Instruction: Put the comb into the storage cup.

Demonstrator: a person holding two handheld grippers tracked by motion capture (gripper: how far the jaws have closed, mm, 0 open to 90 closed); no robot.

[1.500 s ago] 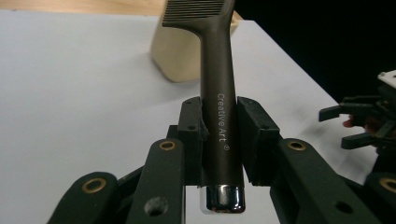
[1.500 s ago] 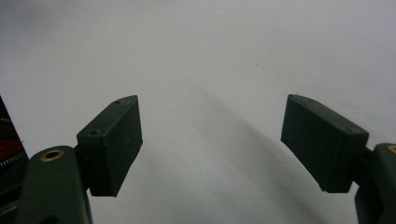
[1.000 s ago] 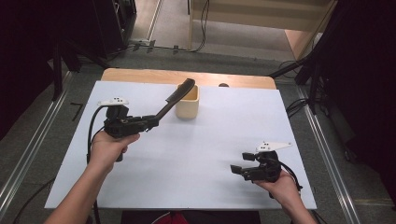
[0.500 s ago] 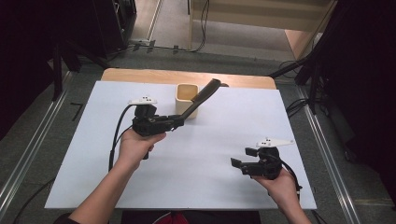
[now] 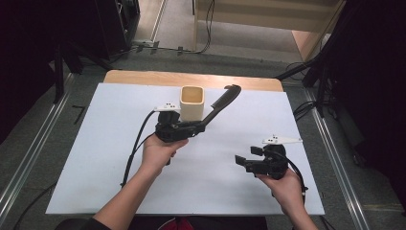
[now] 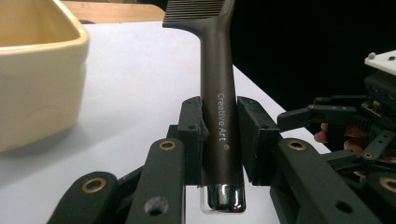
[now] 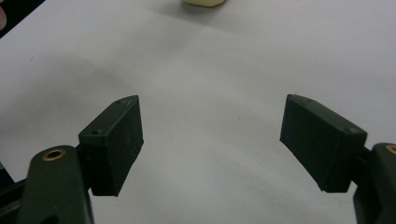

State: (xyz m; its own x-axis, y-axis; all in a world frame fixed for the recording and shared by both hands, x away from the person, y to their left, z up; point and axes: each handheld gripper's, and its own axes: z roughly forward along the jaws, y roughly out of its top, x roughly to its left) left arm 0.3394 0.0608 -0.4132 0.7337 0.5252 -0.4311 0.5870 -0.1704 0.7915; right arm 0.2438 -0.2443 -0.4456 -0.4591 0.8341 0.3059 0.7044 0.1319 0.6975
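Because the comb (image 6: 217,70) is clamped low on its handle, just above the chrome end cap, its long toothed end overhangs the cream cup (image 5: 193,102) and can lever in the grip. It looks light, stiff and smooth. The left gripper (image 5: 200,126) is closed on it; the right gripper (image 7: 210,140) stands wide open, empty, over the white table (image 5: 110,143).

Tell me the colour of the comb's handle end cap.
Shiny silver chrome cap on a dark brown comb; clearest in the left gripper view.
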